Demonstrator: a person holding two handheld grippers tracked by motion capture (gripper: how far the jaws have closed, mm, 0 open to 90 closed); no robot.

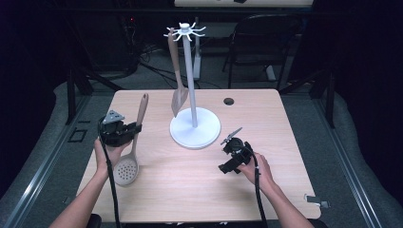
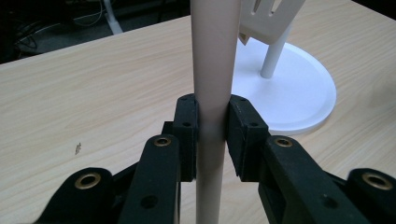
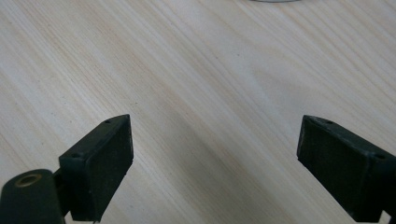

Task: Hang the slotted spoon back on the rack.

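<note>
high view – left gripper [image 1: 127,131]: clamped on the handle of the skimmer [image 1: 131,149], about mid-handle; perforated bowl end sits low at the near-left of the surface [image 1: 199,190], handle tip points away toward the rack
high view – right gripper [image 1: 231,142]: near the right of the rack base, holds nothing
high view – rack [image 1: 194,127]: white pole on a round base, hook crown on top; one spatula [image 1: 177,80] already hangs from a hook
progress: one utensil hung, skimmer gripped but not yet on a hook (judging: lift and hang are left)
left gripper view – skimmer handle [image 2: 212,70]: upright between both pads [image 2: 186,135], squeezed tight; white rack base [image 2: 299,88] just behind
right gripper view – jaws: wide apart, bare wood grain between them
right gripper view – surface [image 3: 196,70]: clean, rack base edge barely at top
room: dark, black curtains, a chair [image 1: 261,42] and cables behind the surface, grey floor
</note>
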